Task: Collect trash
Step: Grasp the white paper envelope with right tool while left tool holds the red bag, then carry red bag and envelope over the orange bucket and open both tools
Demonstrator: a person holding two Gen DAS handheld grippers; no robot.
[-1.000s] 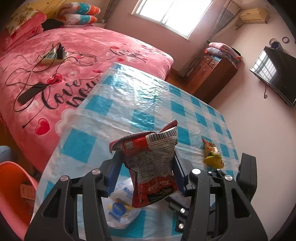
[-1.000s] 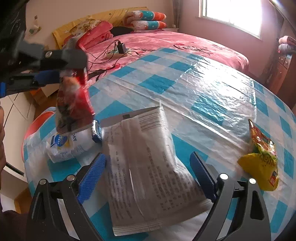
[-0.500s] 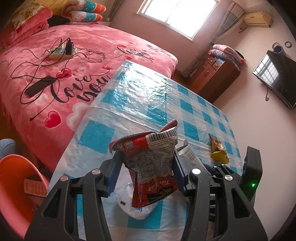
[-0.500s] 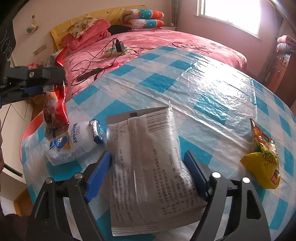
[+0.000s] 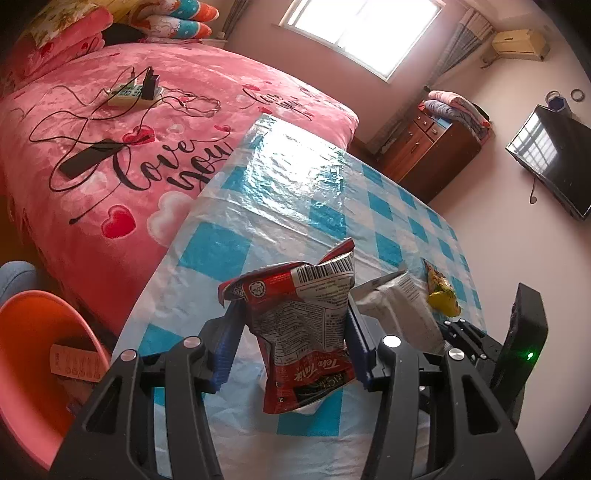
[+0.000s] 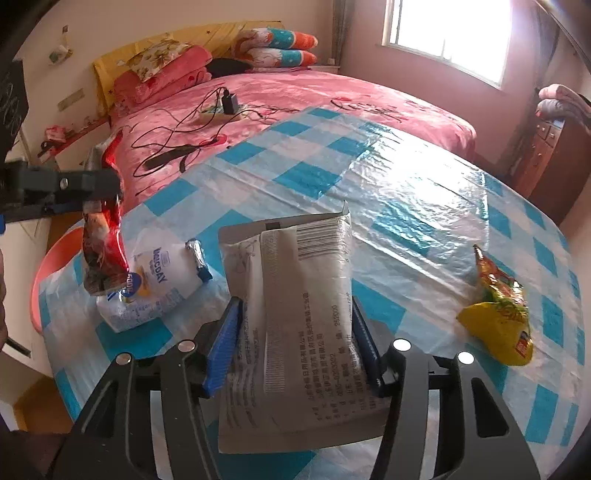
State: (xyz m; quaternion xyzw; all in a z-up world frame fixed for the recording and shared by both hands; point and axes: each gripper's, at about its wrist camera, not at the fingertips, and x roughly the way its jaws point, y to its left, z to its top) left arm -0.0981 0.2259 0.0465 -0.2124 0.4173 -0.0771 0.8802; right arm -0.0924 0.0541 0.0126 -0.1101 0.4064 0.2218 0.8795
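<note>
Left gripper [image 5: 291, 341] is clamping a red snack wrapper [image 5: 303, 325] above the checked tablecloth [image 5: 295, 199]. Right gripper [image 6: 295, 341], jaws just closing, is pinching a grey printed pouch [image 6: 299, 317]. White tissue pack [image 6: 162, 280], small foil wrapper [image 6: 197, 254] and yellow snack bag [image 6: 498, 310] are lying alongside. Orange bin [image 5: 26, 354] is sitting beside the table edge.

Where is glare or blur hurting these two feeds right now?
Left wrist view: window blown out, bright glare on the blue-checked plastic tablecloth; the red snack wrapper stays sharp. Right wrist view: glare on the far tablecloth, window overexposed, fisheye bending the edges; grey paper packet legible.
</note>
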